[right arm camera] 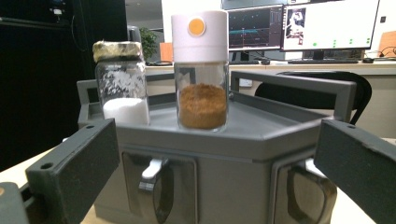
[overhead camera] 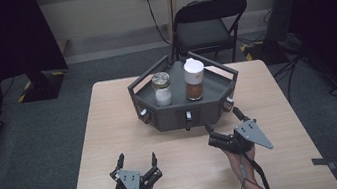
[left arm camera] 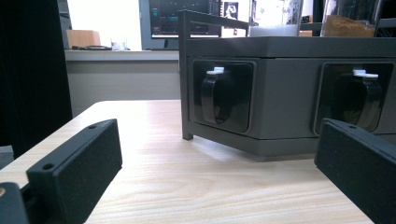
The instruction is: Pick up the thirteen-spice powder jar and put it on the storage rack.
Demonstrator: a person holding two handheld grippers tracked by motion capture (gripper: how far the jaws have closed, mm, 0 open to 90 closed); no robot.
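Note:
A dark grey six-sided rack (overhead camera: pixel 215 85) with a railed top and knobs along its sides stands at the far middle of the wooden table (overhead camera: pixel 111 128). On it stand a jar of white powder with a metal lid (overhead camera: pixel 161 89) (right arm camera: pixel 122 84) and a jar of brown powder with a white cap (overhead camera: pixel 194 79) (right arm camera: pixel 201 70). My left gripper (overhead camera: pixel 137 161) (left arm camera: pixel 215 172) rests near the table's front edge, open and holding nothing, facing the rack's knobs (left arm camera: pixel 214 95). My right gripper (overhead camera: pixel 222 122) (right arm camera: pixel 215 172) is open just in front of the rack's right side, jaws wide apart and bare.
A black folding chair (overhead camera: pixel 207 25) stands behind the table. Cables run down the back wall and across the floor at the right. A dark stand base (overhead camera: pixel 41 85) sits at the back left. Monitors (right arm camera: pixel 303 25) show far behind the rack.

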